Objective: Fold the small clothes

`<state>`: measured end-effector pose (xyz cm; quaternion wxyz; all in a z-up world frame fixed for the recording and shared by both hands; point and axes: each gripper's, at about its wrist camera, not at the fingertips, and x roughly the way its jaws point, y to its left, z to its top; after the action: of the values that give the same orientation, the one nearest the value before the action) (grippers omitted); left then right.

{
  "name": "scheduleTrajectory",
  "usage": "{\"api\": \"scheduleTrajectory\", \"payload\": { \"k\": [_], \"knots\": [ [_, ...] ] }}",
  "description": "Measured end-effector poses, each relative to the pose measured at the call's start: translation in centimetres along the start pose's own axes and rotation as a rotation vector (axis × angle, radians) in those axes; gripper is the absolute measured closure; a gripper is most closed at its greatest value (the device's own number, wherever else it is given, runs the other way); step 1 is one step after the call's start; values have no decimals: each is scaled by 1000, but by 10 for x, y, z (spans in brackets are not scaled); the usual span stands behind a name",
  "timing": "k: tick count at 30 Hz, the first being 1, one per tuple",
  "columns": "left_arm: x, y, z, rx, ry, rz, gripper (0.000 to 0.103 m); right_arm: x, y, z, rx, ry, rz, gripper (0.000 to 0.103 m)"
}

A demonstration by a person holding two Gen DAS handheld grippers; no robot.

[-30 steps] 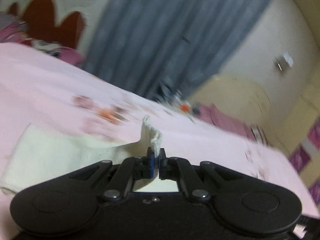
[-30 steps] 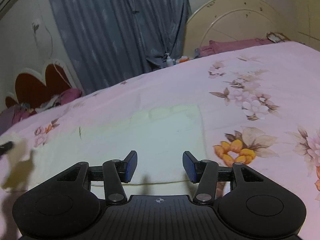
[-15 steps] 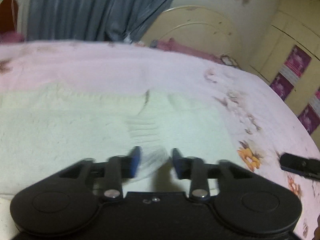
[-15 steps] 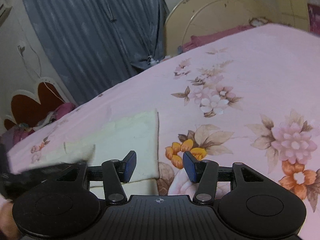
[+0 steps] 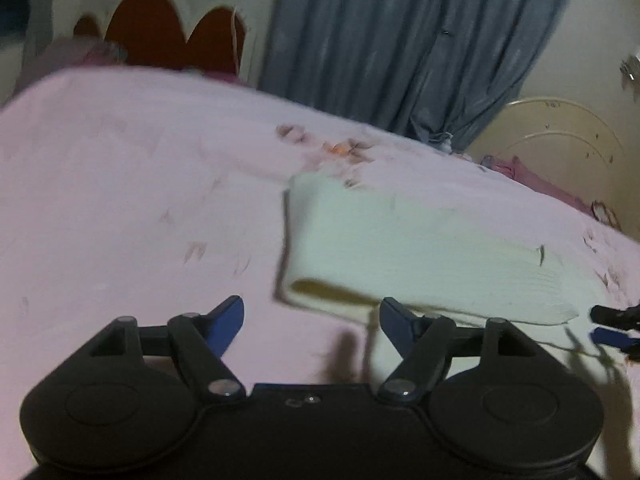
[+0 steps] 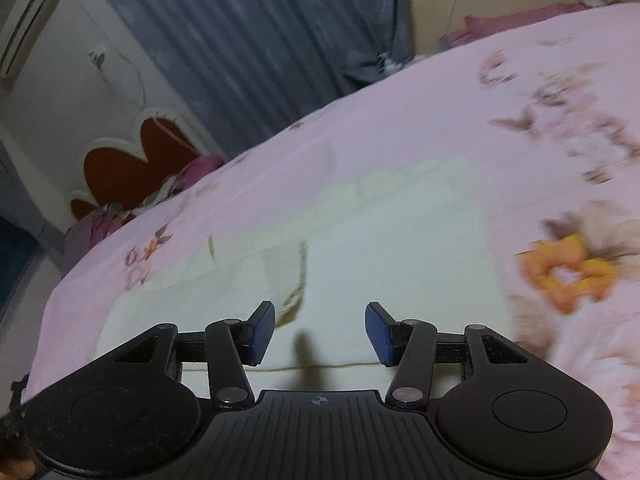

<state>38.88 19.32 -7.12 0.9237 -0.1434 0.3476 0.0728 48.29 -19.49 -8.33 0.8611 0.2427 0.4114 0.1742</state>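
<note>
1. Left hand-held gripper [image 5: 311,319] is spread wide open with nothing between its blue pads, hovering over the pink floral bedsheet [image 5: 120,200].
2. The cream knit garment [image 5: 420,248] lies folded on the bed, ahead and to the right of that gripper; its rolled fold edge sits just in front of the right pad.
3. Right hand-held gripper [image 6: 320,332] is open too, empty, sitting right over the same cream garment [image 6: 380,264], whose near edge runs just under the fingers.
4. Past both there's a grey-blue curtain [image 5: 400,40] and a red heart-shaped headboard [image 6: 132,160]. It's all kinda blurry.
</note>
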Motion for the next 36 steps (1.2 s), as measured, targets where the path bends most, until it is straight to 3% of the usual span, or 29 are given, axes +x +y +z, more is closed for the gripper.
{"api": "scheduleTrajectory", "payload": {
  "k": [4, 9, 10, 11, 12, 16, 18, 23, 26, 30, 36],
  "knots": [
    [21, 3, -1, -24, 41, -27, 29, 24, 9, 3, 20, 26, 33, 52],
    [25, -6, 2, -32, 34, -60, 31, 44, 24, 9, -32, 43, 12, 54],
    [25, -6, 3, -45, 35, -71, 30, 47, 28, 9, -47, 48, 16, 74],
    [26, -6, 1, -43, 39, -72, 29, 49, 30, 8, -52, 60, 15, 82],
    [29, -7, -1, -20, 50, -61, 29, 51, 31, 8, -54, 67, 13, 87],
    [37, -21, -6, 95, 40, -16, 29, 55, 29, 6, -46, 60, 9, 87],
    [43, -29, -7, 160, 33, 15, 27, 54, 29, 6, -53, 54, 4, 100],
    [43, -33, -10, 203, 31, 28, 27, 20, 32, 12, -105, -74, -37, 100],
    [42, -31, -9, 224, 33, 6, 28, -18, 13, 18, -74, -169, -74, 100],
    [44, -28, -7, 256, 39, -21, 29, -43, -3, 15, -115, -168, -132, 100],
    [44, -28, -5, 273, 52, -32, 31, -50, -16, 10, -110, -172, -178, 100]
  ]
}}
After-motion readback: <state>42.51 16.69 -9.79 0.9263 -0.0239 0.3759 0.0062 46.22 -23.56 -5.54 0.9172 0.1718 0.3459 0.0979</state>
